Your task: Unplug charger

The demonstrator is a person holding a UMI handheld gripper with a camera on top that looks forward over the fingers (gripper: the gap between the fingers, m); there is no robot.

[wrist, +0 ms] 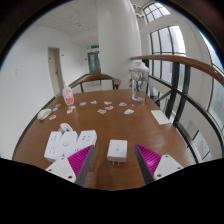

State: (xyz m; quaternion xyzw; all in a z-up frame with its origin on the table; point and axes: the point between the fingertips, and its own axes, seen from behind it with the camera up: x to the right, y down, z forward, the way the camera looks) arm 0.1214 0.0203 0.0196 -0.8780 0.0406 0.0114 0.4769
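A white charger block (117,151) lies flat on the round wooden table (125,125), its metal prongs pointing toward me. It sits between my fingers, with a gap on each side. My gripper (114,161) is open; the left pad (78,158) and the right pad (148,158) are well apart. A white power strip (85,140) lies just left of the charger, beside another white power strip (57,146). The charger is not in any socket.
Several small white items are scattered over the far part of the table (104,105). A bottle with a pink cap (68,96) stands at the far left. A white pillar (118,40) and large windows (175,50) are beyond the table.
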